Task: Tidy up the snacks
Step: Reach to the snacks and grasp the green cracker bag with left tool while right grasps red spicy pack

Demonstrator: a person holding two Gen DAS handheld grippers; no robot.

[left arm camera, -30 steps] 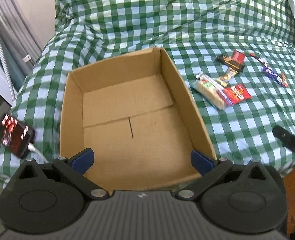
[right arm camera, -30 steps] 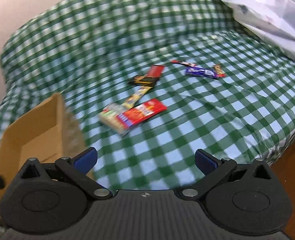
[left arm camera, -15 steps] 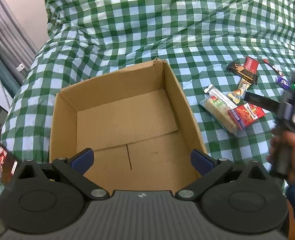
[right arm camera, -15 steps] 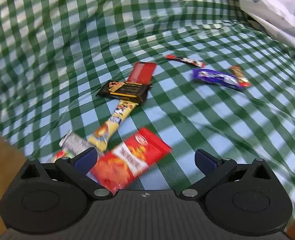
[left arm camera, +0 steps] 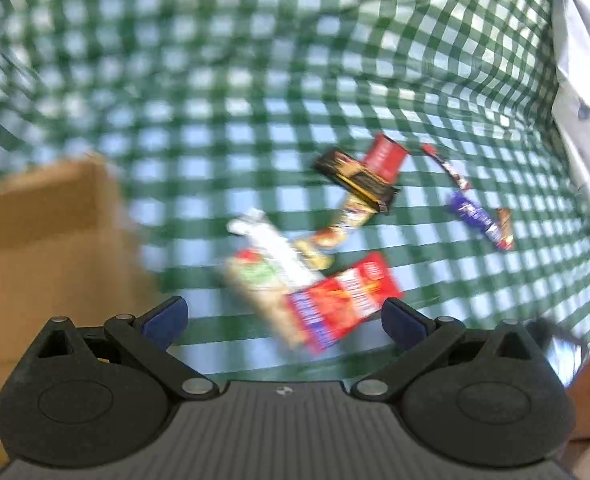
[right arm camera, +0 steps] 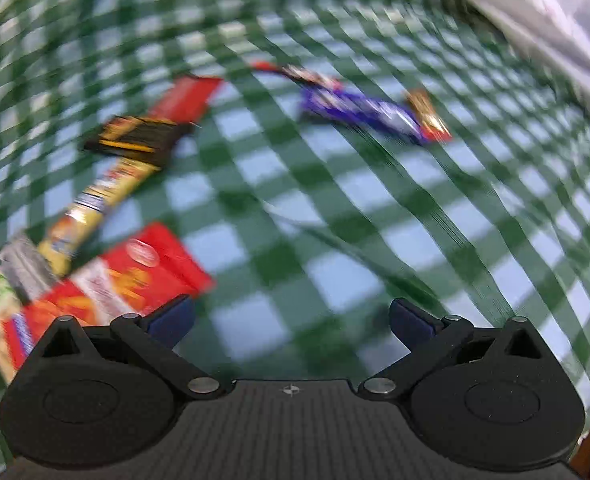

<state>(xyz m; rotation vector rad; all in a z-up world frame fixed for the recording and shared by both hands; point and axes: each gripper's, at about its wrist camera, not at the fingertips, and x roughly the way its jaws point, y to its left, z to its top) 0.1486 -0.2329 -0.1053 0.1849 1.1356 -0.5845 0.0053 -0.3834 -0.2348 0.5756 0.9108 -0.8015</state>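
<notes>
Several snacks lie on the green checked cloth (left arm camera: 255, 92). My left gripper (left arm camera: 283, 314) is open just in front of a red packet (left arm camera: 345, 298) and a pale cracker pack (left arm camera: 263, 280). Behind them lie a yellow stick (left arm camera: 335, 232), a black bar (left arm camera: 355, 178), a red bar (left arm camera: 385, 156) and a purple bar (left arm camera: 475, 216). The cardboard box (left arm camera: 47, 240) is at the left. My right gripper (right arm camera: 291, 318) is open over bare cloth, with the red packet (right arm camera: 135, 276) to its left and the purple bar (right arm camera: 363, 114) further ahead. Both views are blurred.
A white sheet (left arm camera: 579, 80) borders the cloth on the right, also seen as a white sheet (right arm camera: 543, 20) in the right wrist view. A thin red stick (right arm camera: 295, 72) and a small orange-red wrapper (right arm camera: 427, 116) lie by the purple bar.
My left gripper has swung right, from above the empty box to the snack pile. My right gripper has moved right and closer, past the red packet toward the purple bar.
</notes>
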